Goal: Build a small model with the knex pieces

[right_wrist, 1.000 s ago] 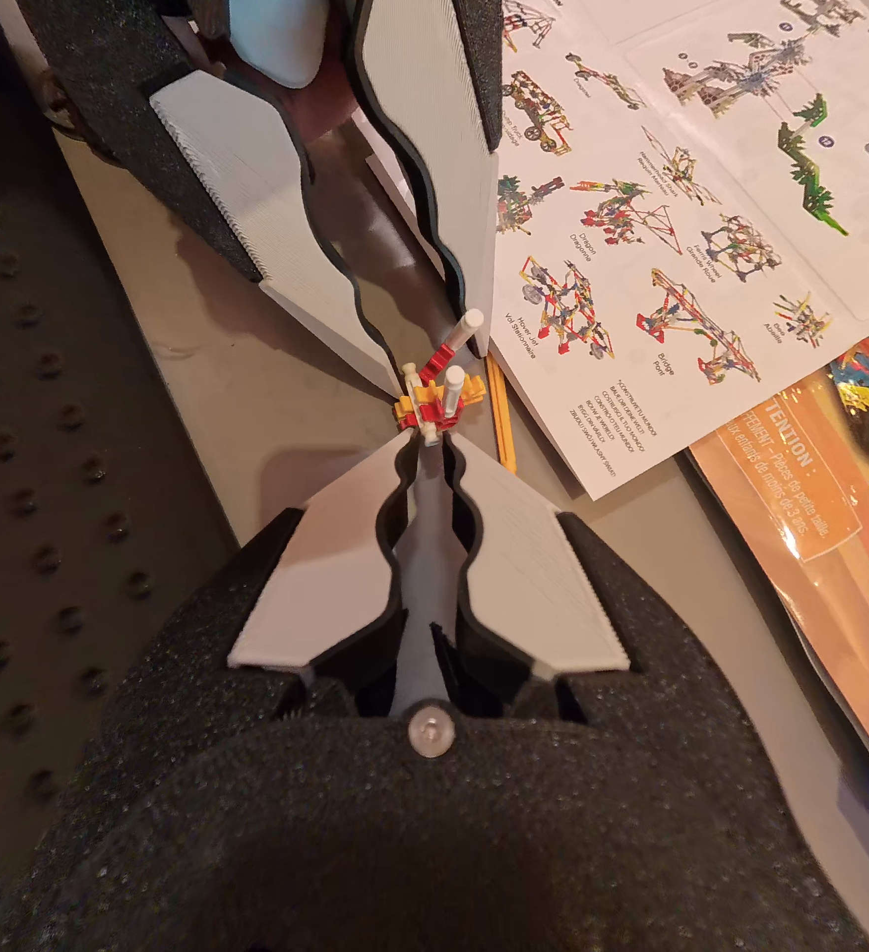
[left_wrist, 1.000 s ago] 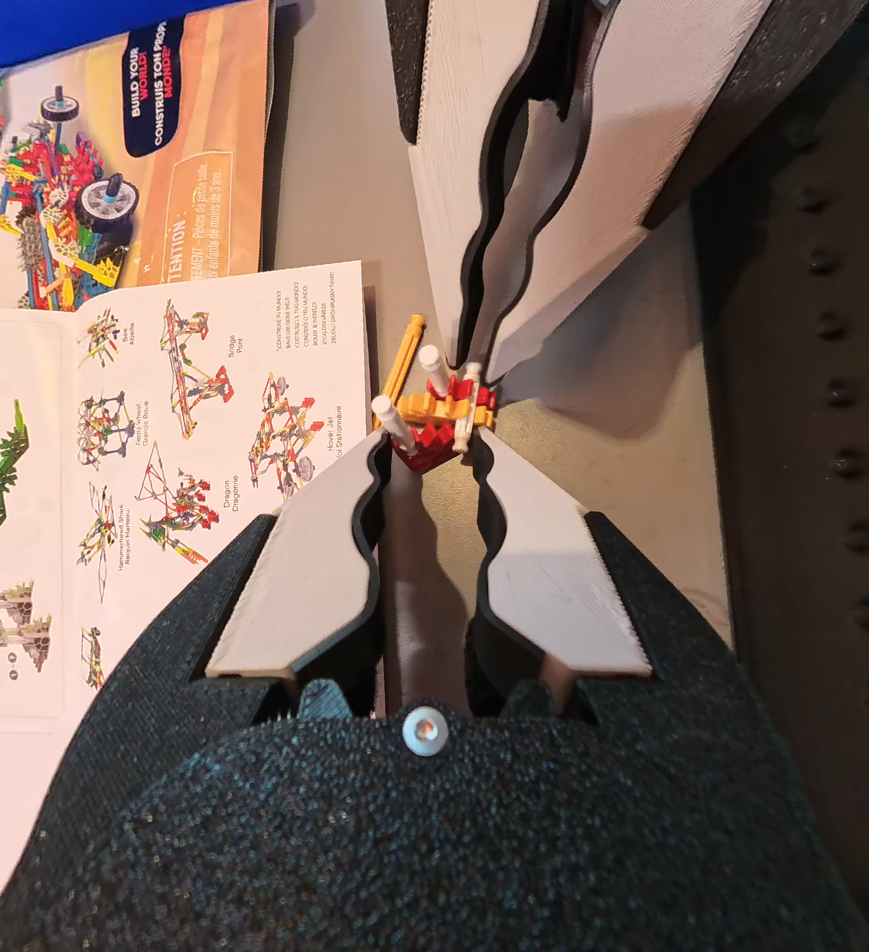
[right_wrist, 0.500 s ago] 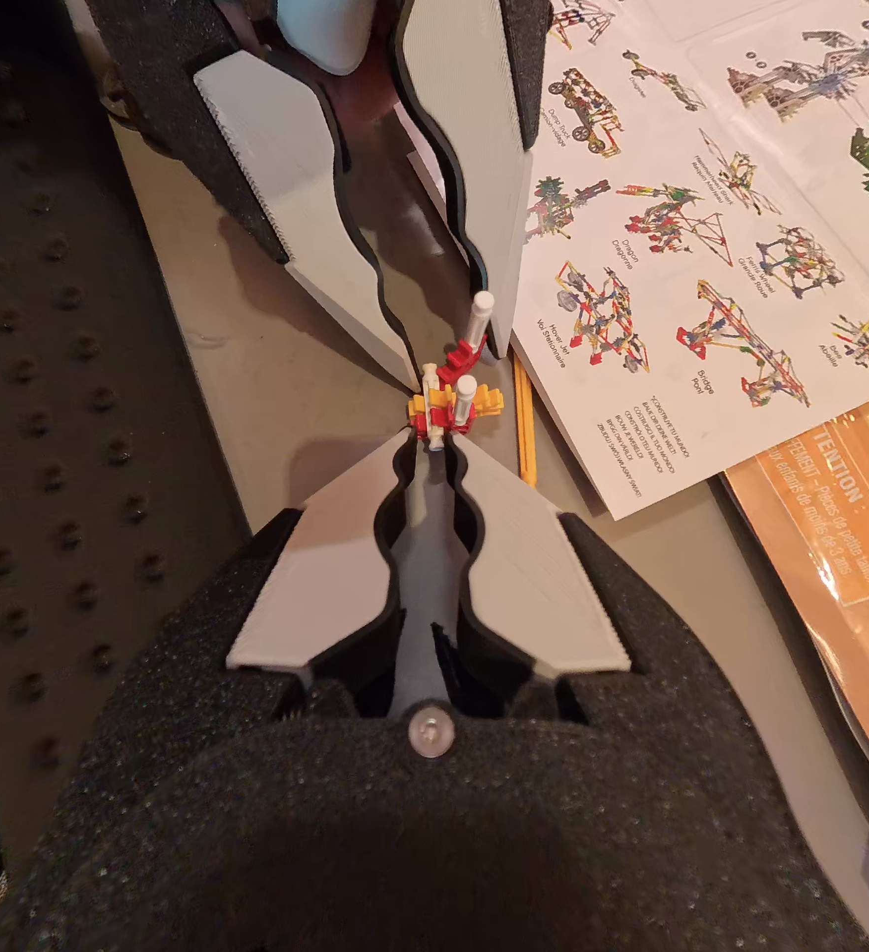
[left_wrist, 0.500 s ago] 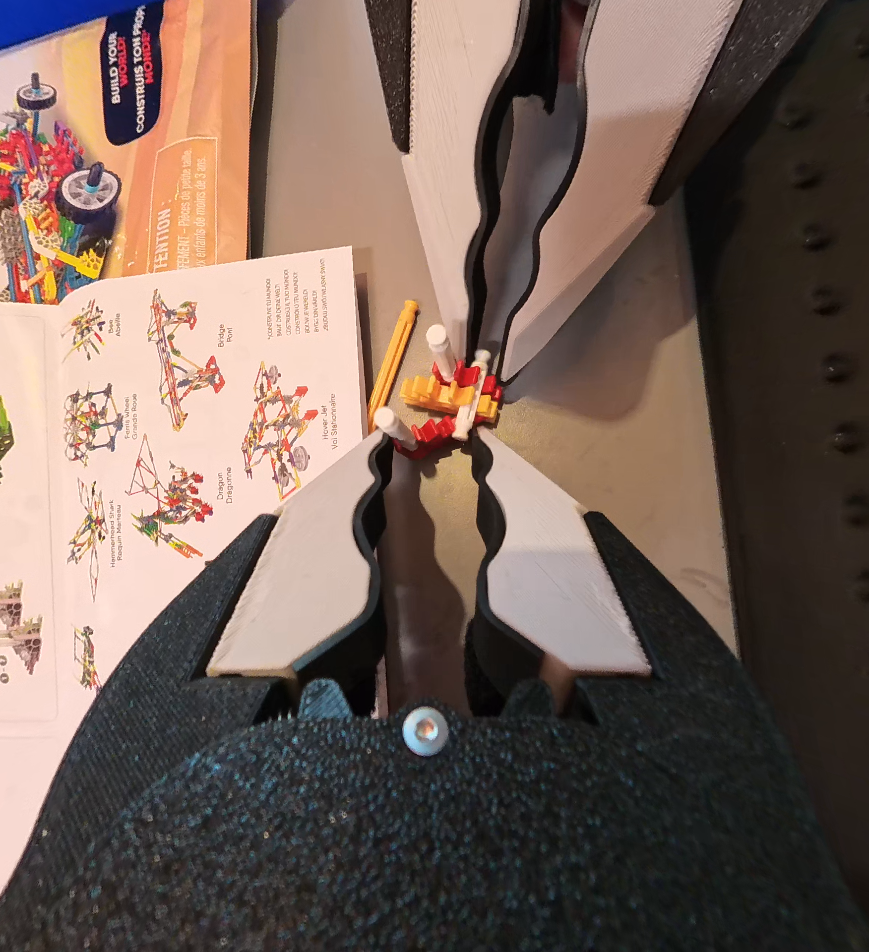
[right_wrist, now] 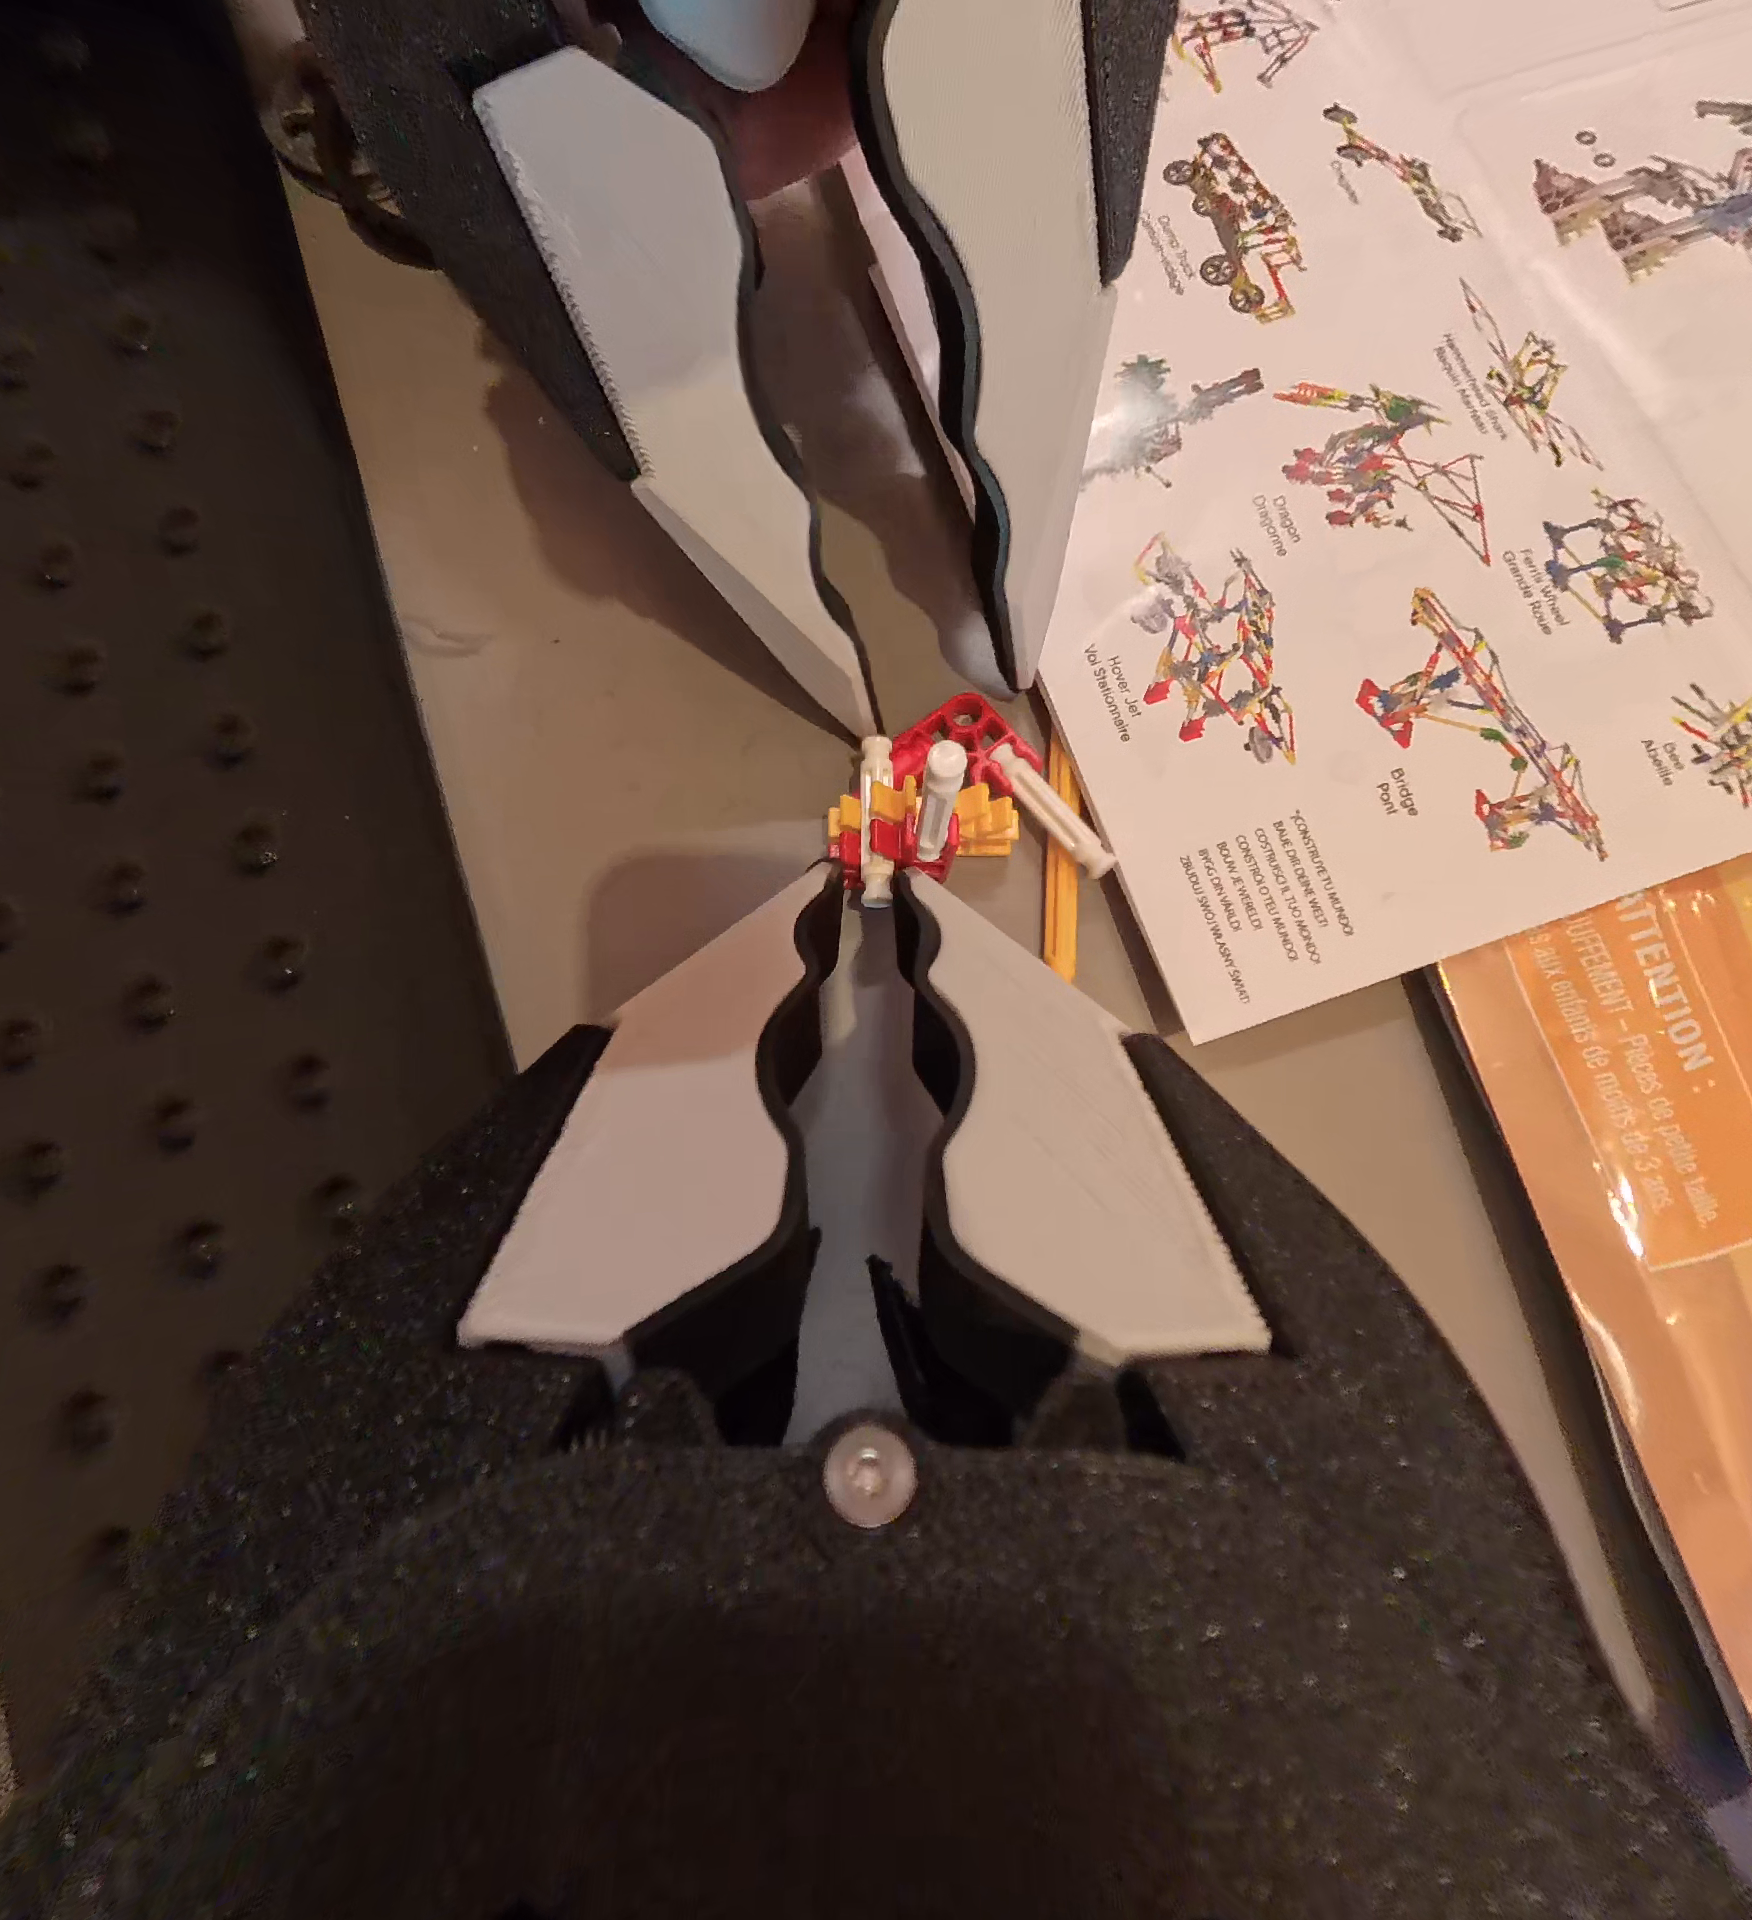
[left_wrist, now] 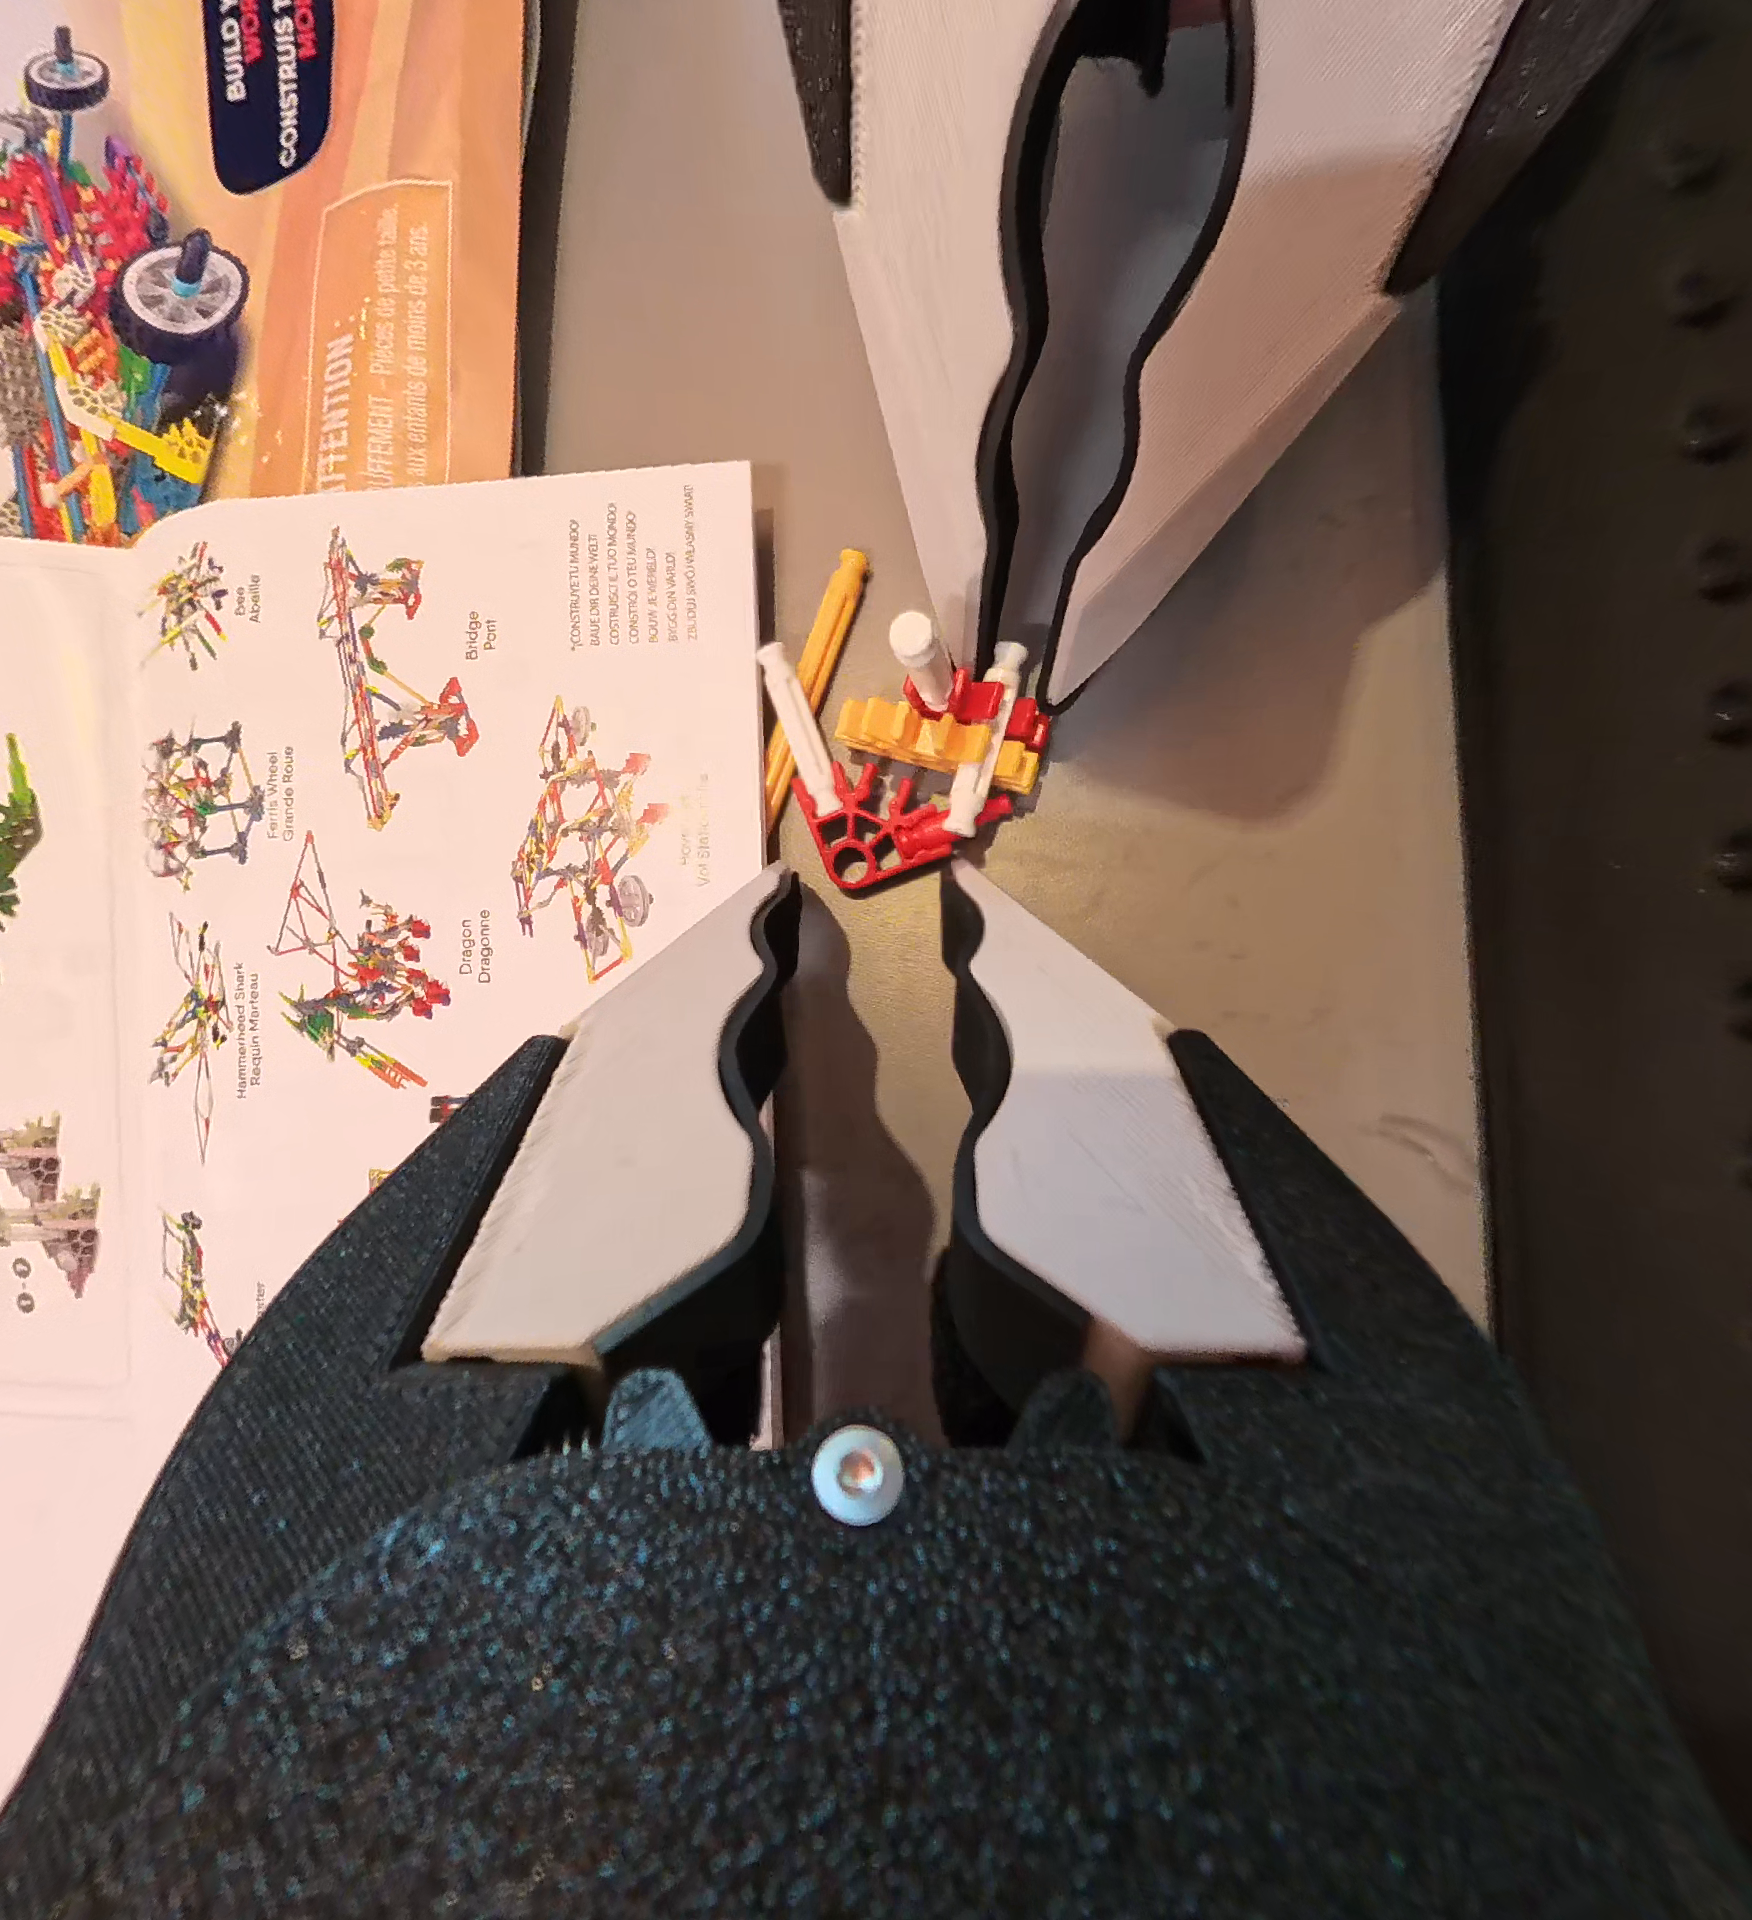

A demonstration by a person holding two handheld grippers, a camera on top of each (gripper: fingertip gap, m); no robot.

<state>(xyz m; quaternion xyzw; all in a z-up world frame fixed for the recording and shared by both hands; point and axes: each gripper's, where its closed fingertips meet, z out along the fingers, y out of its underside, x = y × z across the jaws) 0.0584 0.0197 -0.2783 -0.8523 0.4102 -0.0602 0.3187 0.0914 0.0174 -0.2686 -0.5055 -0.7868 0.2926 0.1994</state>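
The right gripper (right_wrist: 867, 883) is clenched on a small toy assembly (right_wrist: 898, 816) made of red and yellow connectors with short white rods; its fingertips pinch the near end of it. The left gripper (left_wrist: 867, 883) is released: its jaws stand apart, with the tips just beside a red fan-shaped connector (left_wrist: 867, 836) and, as far as the left wrist view shows, not touching it. This connector carries one white rod (left_wrist: 799, 722) and appears to be joined to the assembly by another white rod, though the joint is too small to be sure. All this is over the grey worktop (left_wrist: 1267, 935), near its edge toward the dark studded mat (left_wrist: 1661, 935). A loose yellow rod (left_wrist: 818, 681) lies on the worktop between the assembly and the open instruction booklet (left_wrist: 384, 779). The booklet partly covers an orange printed sheet (left_wrist: 363, 260).
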